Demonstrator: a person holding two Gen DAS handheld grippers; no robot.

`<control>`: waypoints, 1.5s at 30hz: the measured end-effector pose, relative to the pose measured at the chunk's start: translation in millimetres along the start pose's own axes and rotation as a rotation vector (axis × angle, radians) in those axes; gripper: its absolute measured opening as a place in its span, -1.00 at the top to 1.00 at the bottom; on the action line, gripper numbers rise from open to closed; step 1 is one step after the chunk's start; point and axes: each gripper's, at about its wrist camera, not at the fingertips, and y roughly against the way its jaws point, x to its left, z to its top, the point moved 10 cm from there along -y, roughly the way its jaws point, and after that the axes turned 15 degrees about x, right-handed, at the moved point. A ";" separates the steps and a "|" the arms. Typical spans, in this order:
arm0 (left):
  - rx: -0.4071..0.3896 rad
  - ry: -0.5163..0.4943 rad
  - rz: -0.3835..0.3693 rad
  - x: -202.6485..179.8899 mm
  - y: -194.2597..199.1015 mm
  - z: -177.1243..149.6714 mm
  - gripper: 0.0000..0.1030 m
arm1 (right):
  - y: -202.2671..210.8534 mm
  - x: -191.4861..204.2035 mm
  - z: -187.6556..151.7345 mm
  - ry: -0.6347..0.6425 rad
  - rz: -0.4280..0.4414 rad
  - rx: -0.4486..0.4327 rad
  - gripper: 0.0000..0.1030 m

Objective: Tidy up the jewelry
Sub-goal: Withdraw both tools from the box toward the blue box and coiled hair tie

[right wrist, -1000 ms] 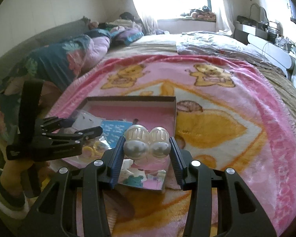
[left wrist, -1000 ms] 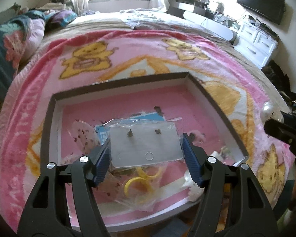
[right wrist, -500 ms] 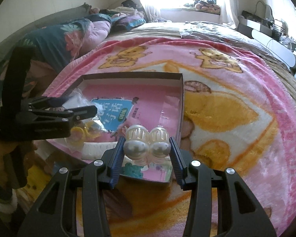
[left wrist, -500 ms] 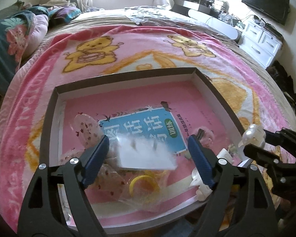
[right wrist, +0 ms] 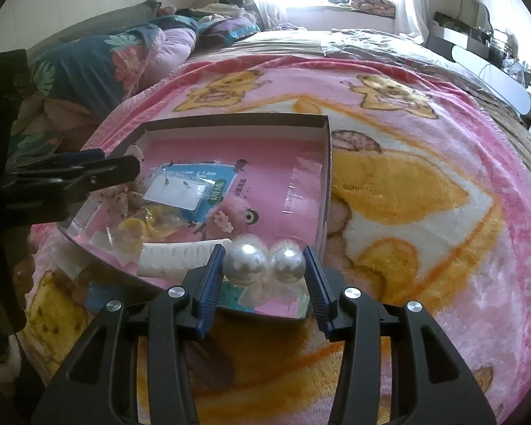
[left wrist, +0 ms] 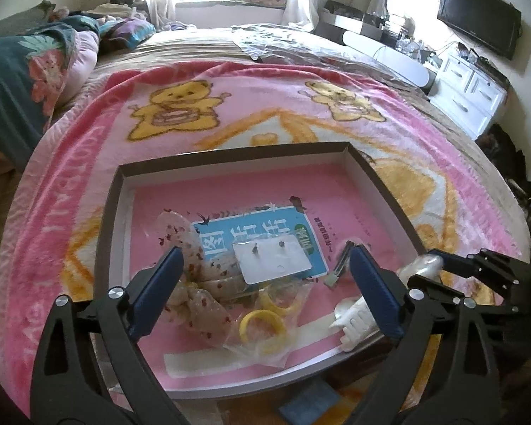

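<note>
Right wrist view: right gripper (right wrist: 264, 272) clamped on pearl hair clip (right wrist: 263, 264), two big pearls pinched between blue pads, held just over near rim of shallow box (right wrist: 327, 163). Left of pads, white comb-shaped clip (right wrist: 180, 253) lying inside near edge. Further ahead and left, yellow rings in clear bag (right wrist: 138, 230), then earring card (right wrist: 178, 189) flat on blue printed label. Box sitting on pink bear blanket (right wrist: 424, 184); pillows and window beyond.

Left wrist view: left gripper (left wrist: 265, 283) spread wide, nothing between pads, hanging over near half of box (left wrist: 382, 184). Below and between pads: bagged yellow rings (left wrist: 263, 326), speckled translucent pouches (left wrist: 198, 283) toward left pad, white comb clip (left wrist: 354, 322) under right pad. Just ahead, earring card (left wrist: 272, 258) with two studs, lying free. Small dark hairpin (left wrist: 340, 262) by right pad. Right gripper (left wrist: 439, 265) entering from right edge with pearl piece.

Step, judged: card looks already placed, pearl clip placement in hand. Next move likely needs lowering right gripper onto bare pink floor right of comb clip, then spreading pads. Left gripper best kept out of that path.
</note>
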 end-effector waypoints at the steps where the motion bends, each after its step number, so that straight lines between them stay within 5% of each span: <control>1: -0.003 0.000 0.000 -0.4 2.2 -0.2 -0.71 | 1.0 0.8 0.1 0.002 0.003 -0.003 0.15; 6: -0.011 0.000 0.000 -2.8 9.1 -2.0 -0.71 | 9.3 3.1 0.5 0.003 0.018 -0.020 0.08; 20: -0.073 0.029 0.001 4.1 49.6 -4.8 -0.80 | 84.1 4.2 5.0 -0.004 0.021 -0.208 -0.67; 45: -0.194 0.090 0.012 21.2 130.0 -40.8 -0.82 | 151.5 25.6 -19.7 0.016 0.037 -0.309 -0.69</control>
